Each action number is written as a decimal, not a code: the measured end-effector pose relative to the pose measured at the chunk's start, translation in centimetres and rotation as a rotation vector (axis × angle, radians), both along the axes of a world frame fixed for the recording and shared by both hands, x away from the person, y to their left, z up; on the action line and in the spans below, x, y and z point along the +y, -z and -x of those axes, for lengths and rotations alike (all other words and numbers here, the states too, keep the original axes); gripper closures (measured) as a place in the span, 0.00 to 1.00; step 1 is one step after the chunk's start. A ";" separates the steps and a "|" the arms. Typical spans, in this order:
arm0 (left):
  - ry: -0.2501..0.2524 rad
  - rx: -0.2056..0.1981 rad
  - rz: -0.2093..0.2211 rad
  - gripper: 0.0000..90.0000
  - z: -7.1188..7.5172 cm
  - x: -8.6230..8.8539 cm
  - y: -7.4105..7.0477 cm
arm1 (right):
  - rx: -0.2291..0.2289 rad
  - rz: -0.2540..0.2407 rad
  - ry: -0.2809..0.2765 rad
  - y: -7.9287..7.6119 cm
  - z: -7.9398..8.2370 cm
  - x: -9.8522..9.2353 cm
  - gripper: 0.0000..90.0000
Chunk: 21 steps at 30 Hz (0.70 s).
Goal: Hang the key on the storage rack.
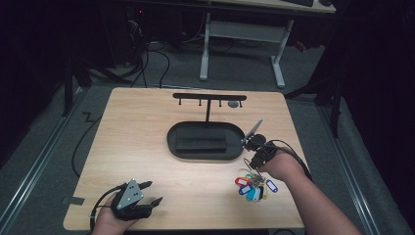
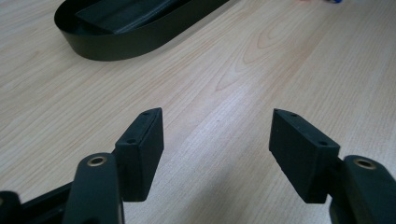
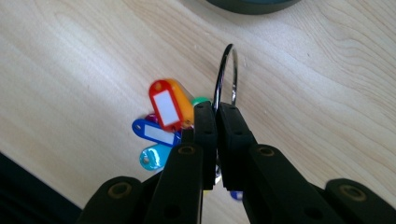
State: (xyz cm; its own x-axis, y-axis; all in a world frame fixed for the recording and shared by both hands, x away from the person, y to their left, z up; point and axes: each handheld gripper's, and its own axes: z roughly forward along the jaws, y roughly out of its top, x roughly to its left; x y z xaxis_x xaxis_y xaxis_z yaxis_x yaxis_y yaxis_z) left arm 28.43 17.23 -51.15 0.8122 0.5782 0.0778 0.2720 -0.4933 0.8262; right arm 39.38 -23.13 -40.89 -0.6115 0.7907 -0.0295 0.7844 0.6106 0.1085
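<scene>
Right gripper (image 3: 215, 112): jaws pressed together on a thin metal ring (image 3: 226, 74), which stands up from between the tips in the centre of the right gripper view. In the high view this gripper (image 1: 252, 157) sits right of centre, held by the person's right hand (image 1: 281, 167), whose forearm enters from the lower right corner.

Key tags (image 3: 166, 116): a bunch hanging on the ring, left of the jaws. Red tag with white label window uppermost, orange behind it, blue with white window below, light blue lowest, a sliver of green at the top. The label windows are blank; no writing can be read. In the high view the bunch (image 1: 253, 186) lies on the table just below the gripper.

Left gripper (image 2: 217, 135): jaws wide apart, nothing between them, bare wood beneath. In the high view it (image 1: 151, 193) is at lower left, with a grey three-cornered plate on top, the left hand (image 1: 110, 219) at the bottom edge.

Table (image 1: 142, 142): light wood-grain top.

Tray (image 1: 205, 140): black, oval, centre of the high view; holds a dark rectangular block (image 1: 200, 144). Its wall shows in the upper left of the left gripper view (image 2: 140, 39).

Stand (image 1: 209, 100): black T-shaped bar with small hooks, rising behind the tray.
</scene>
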 end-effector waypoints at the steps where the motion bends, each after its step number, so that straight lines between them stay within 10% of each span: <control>1: -0.002 -0.003 -0.002 0.40 0.0 0.0 0.0 | 0.001 0.004 -0.014 -0.3 0.1 -0.1 0.98; 21: -0.026 -0.015 -0.026 0.39 -0.3 0.3 0.4 | -0.002 0.032 -0.021 -6.6 2.3 -1.5 0.98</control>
